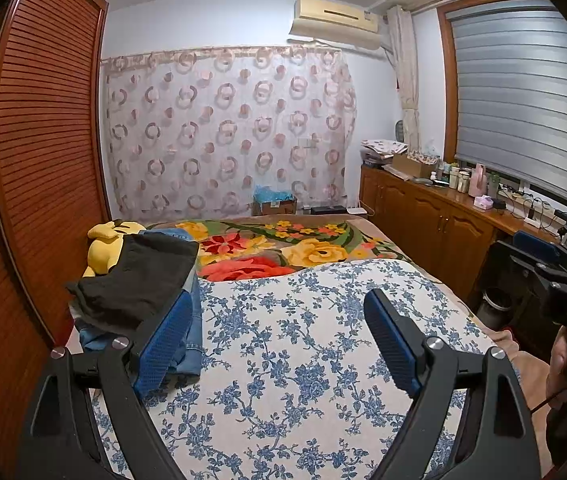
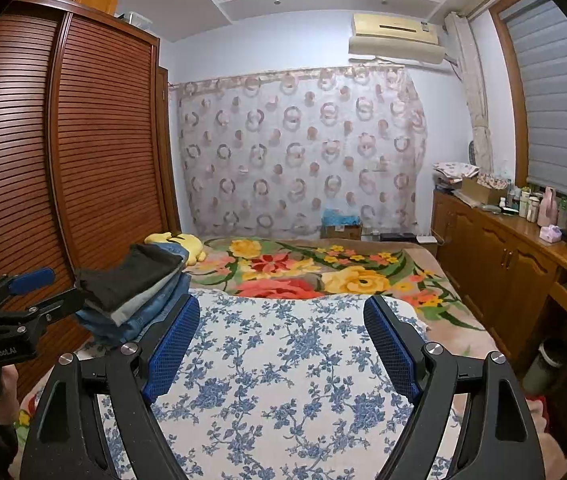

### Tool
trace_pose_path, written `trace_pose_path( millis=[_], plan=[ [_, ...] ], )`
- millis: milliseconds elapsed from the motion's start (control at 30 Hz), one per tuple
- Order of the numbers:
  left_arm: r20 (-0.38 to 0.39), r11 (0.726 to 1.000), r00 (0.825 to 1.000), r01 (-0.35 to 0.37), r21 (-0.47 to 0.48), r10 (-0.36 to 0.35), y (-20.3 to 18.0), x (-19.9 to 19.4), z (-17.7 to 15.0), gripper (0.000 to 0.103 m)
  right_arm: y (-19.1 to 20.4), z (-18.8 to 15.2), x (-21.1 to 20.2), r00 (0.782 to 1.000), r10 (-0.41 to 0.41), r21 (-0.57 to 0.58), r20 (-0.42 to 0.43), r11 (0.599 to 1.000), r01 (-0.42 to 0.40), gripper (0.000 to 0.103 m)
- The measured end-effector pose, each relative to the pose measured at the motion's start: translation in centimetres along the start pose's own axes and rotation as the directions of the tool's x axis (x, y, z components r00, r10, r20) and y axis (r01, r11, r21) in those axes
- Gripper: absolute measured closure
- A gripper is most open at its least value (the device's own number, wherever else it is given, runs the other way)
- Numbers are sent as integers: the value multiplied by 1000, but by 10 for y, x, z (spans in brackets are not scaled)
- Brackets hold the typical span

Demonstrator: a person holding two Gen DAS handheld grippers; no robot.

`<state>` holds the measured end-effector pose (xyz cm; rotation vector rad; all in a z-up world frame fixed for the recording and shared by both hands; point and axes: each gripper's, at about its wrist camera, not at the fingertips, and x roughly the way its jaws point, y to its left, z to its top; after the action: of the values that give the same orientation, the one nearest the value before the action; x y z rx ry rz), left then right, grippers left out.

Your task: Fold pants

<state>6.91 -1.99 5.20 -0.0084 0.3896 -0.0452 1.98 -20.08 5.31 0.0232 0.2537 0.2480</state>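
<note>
Left wrist view first. Left hand-held gripper (image 1: pixel 271 344): jaws wide apart, nothing between them, above the blue-floral sheet (image 1: pixel 303 360) on the bed. Pants sit as a folded stack (image 1: pixel 139 296) at the bed's left edge, beside the wardrobe (image 1: pixel 39 160), just behind the left blue pad. Dark pair on top, a grey layer under it, denim at the bottom. Yellow plush toy (image 1: pixel 105 246) just behind the stack. Right hand-held gripper (image 1: pixel 551 268) shows at the right edge.

Right wrist view. Right hand-held gripper (image 2: pixel 281 344): jaws likewise apart and empty over the sheet. Stack edge-on here: I count about four folded layers, one dark, one grey, two denim; exact number uncertain. No loose, unfolded pants in either view.

Handling, judged: cloth is soft and limp; denim is heavier and stiffer than the dark pair. Best taken at waistband or hem, pinching both layers; a mid-leg pinch would probably let it sag.
</note>
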Motion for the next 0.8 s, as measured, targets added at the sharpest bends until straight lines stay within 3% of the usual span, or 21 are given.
trace_pose_path(
  millis=[800],
  plan=[
    [3, 1000, 1000, 3, -2, -3, 2, -3, 0, 15, -5, -1, 1, 1000, -10, 6, 0, 1000, 10, 17]
  ],
)
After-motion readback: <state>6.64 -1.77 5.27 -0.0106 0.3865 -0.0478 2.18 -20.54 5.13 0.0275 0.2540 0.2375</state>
